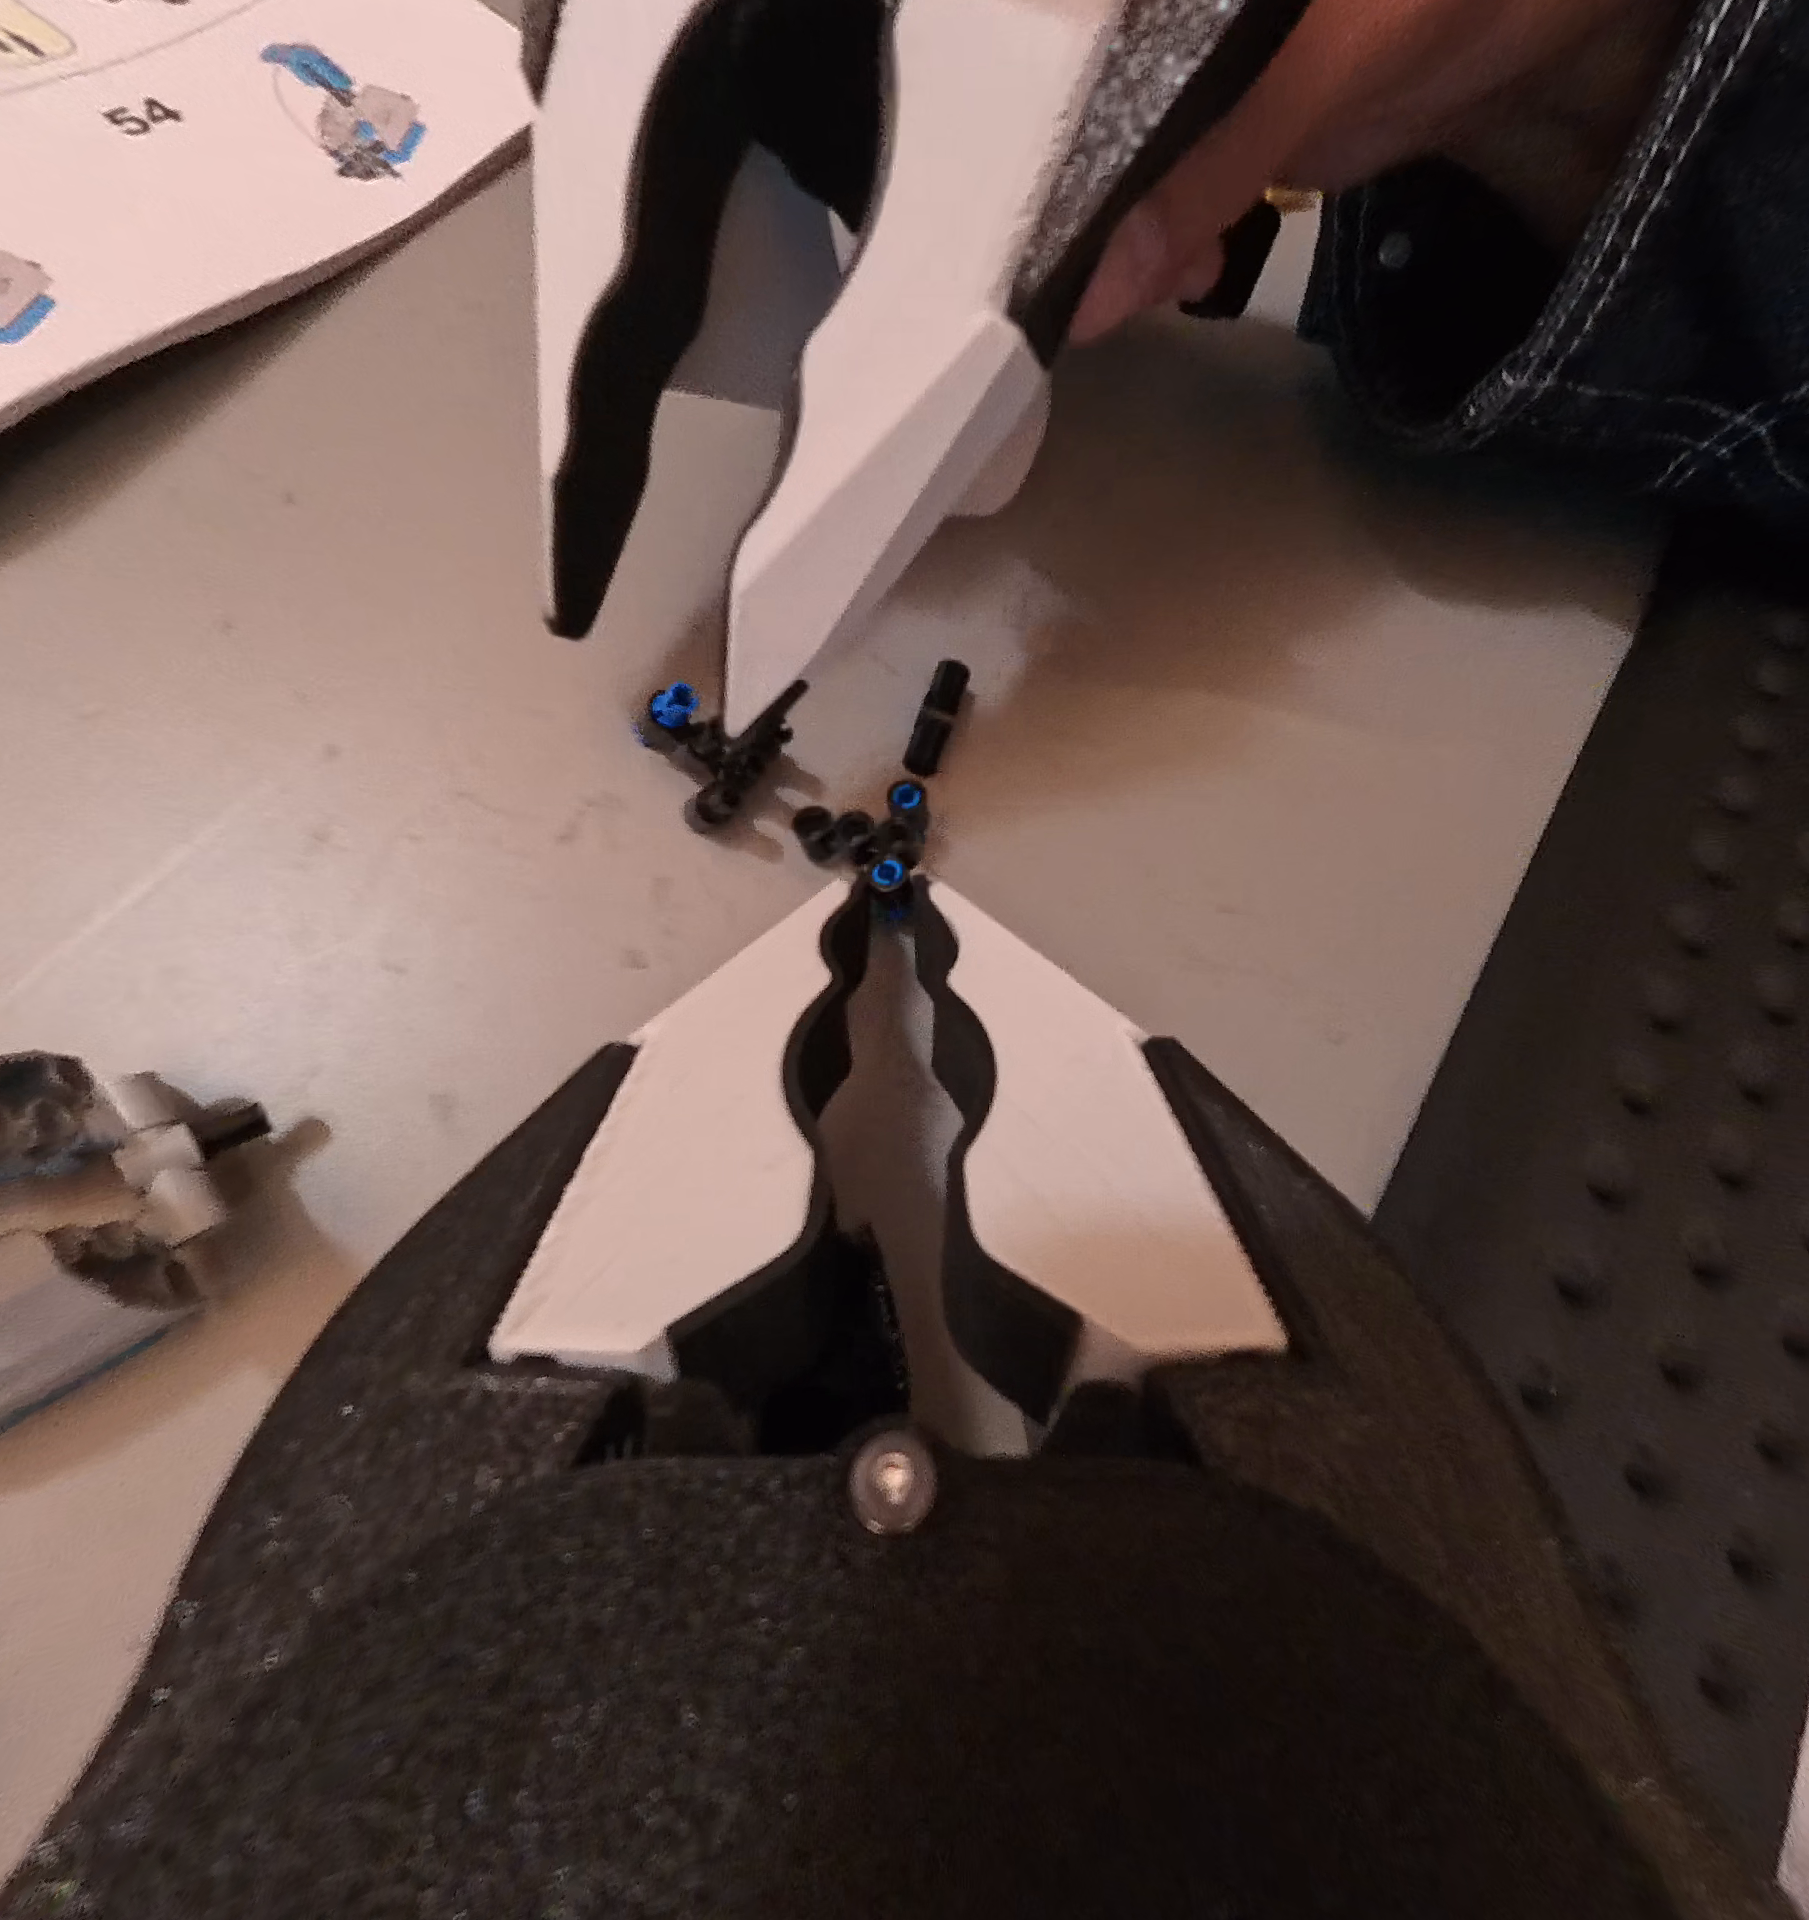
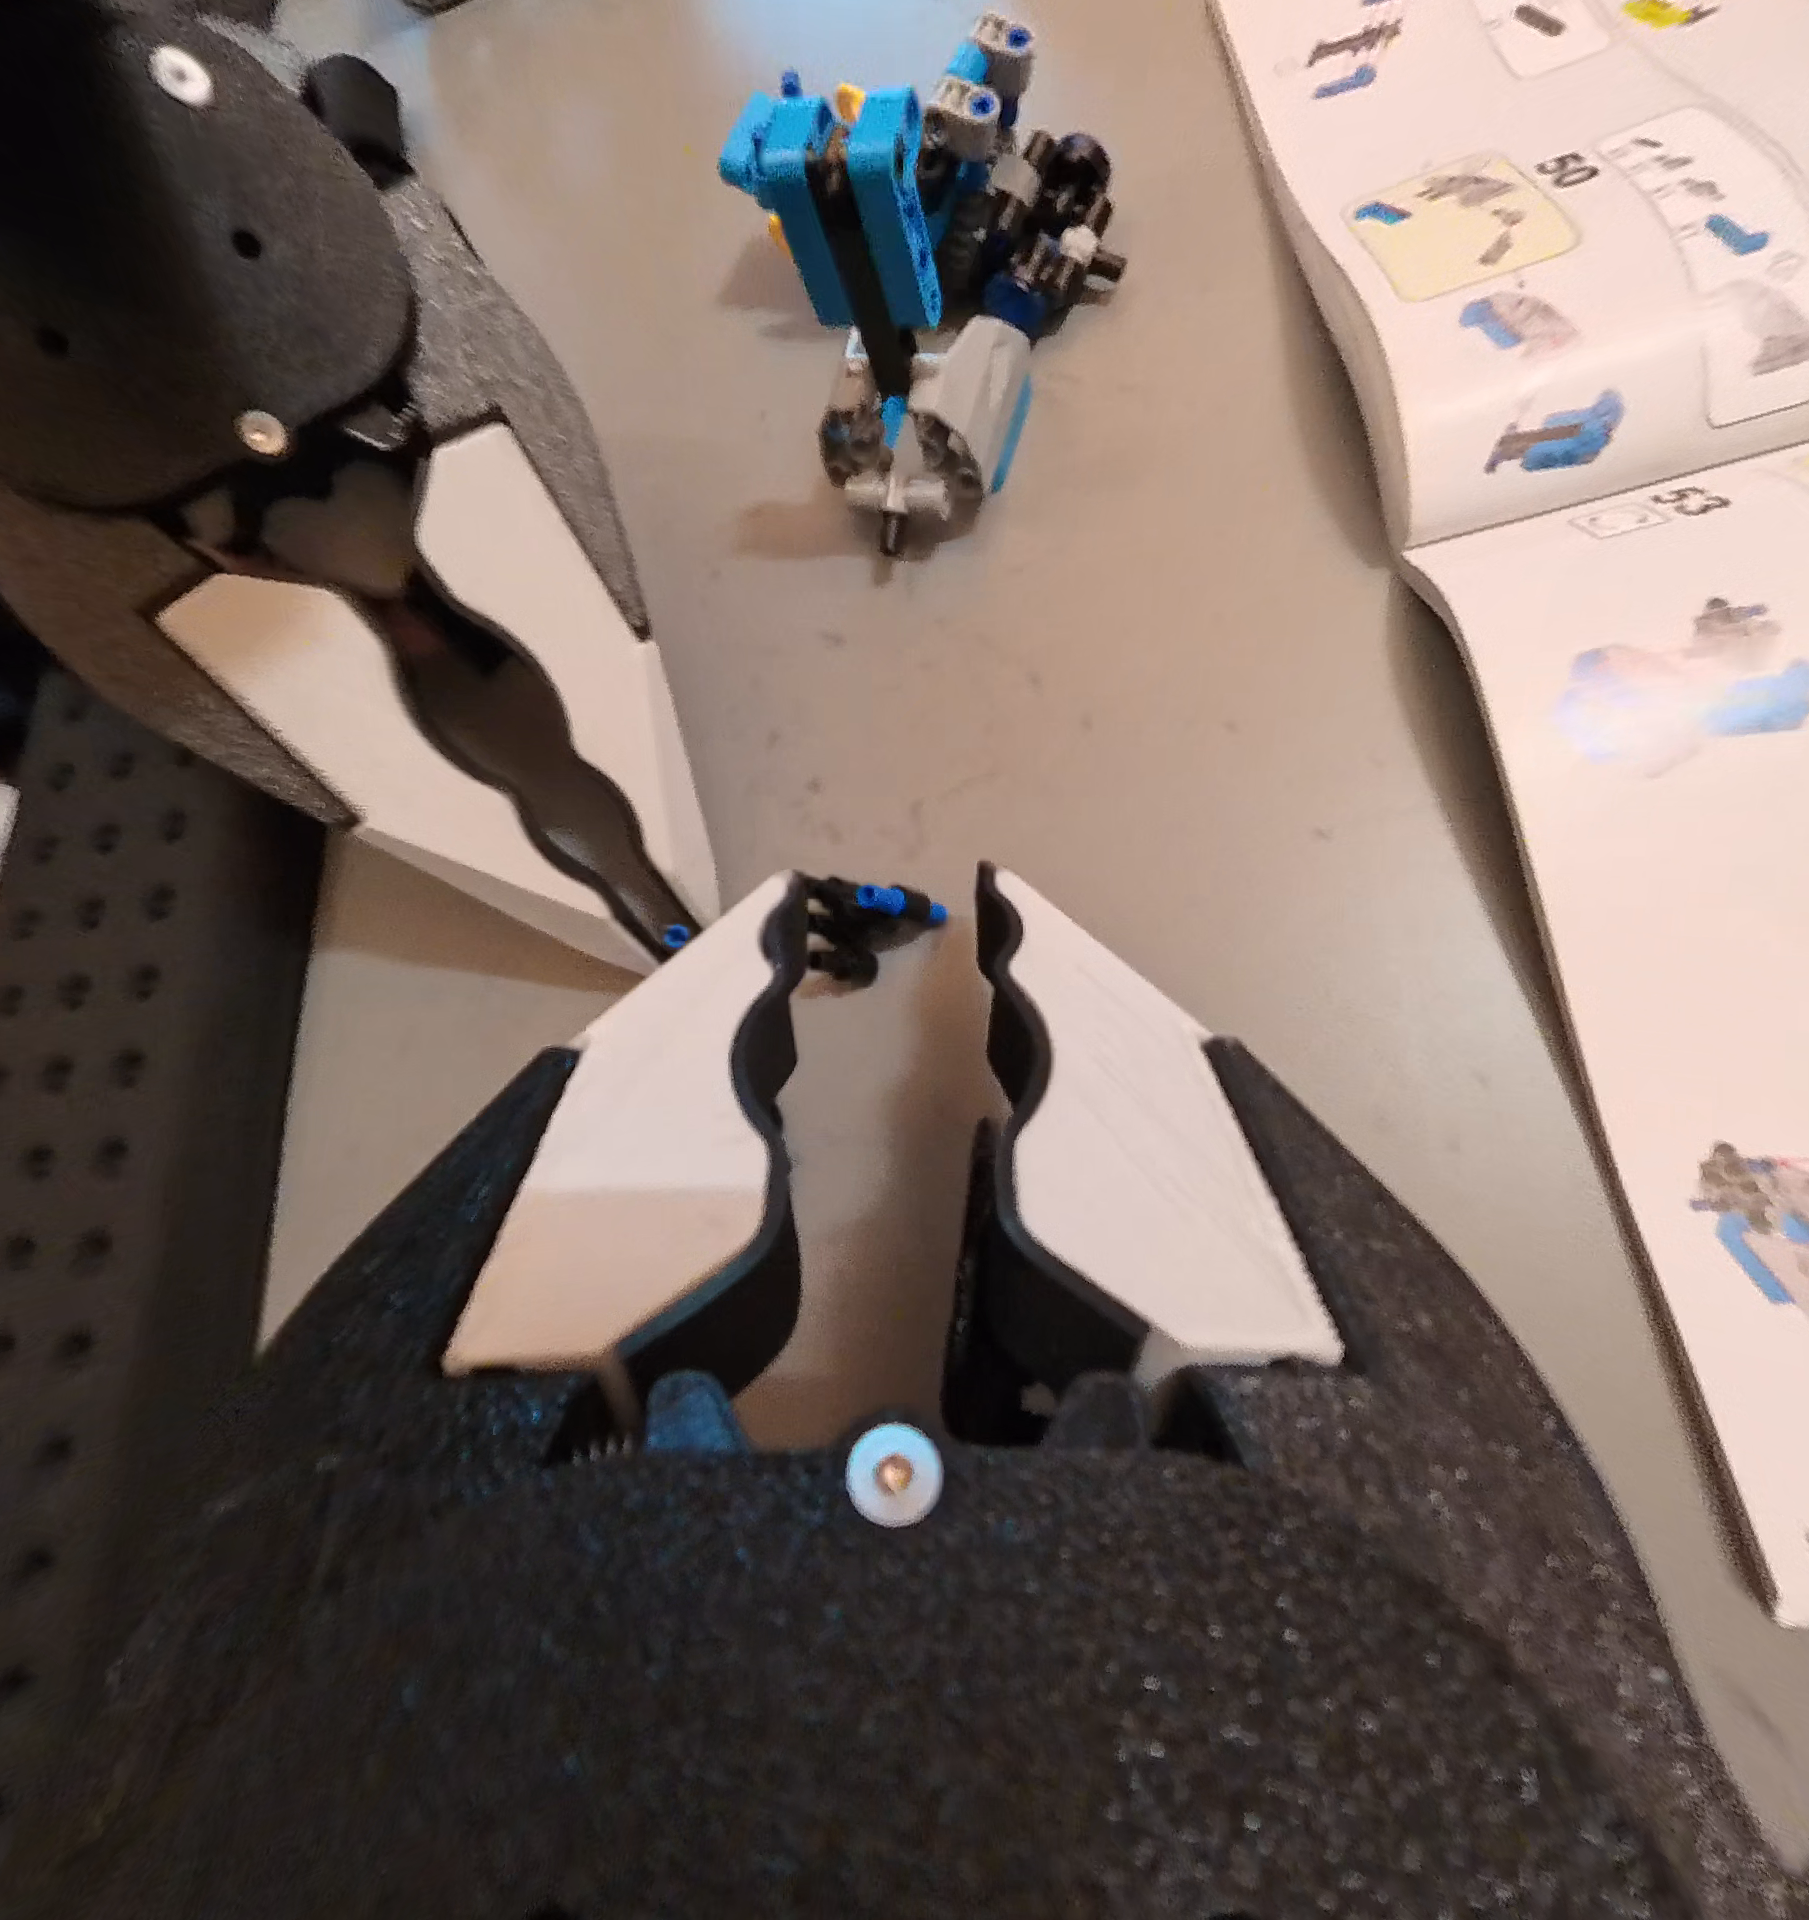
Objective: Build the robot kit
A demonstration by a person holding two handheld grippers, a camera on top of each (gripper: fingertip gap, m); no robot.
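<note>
Pinching a blue pin [image 1: 885,873] with my left gripper [image 1: 884,891], jaws narrow; my right gripper [image 2: 889,883] gapes wide over the pin pile [image 2: 858,925], near the booklet [image 2: 1658,727]. Steady tips matter.

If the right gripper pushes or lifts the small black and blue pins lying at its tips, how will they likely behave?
The small pins look like short round plastic pegs, so they would probably roll or scatter on the smooth table when pushed. They seem very light and rigid. Being tiny against the right gripper with its wide-open jaws, one could easily slip out or twist.
</note>
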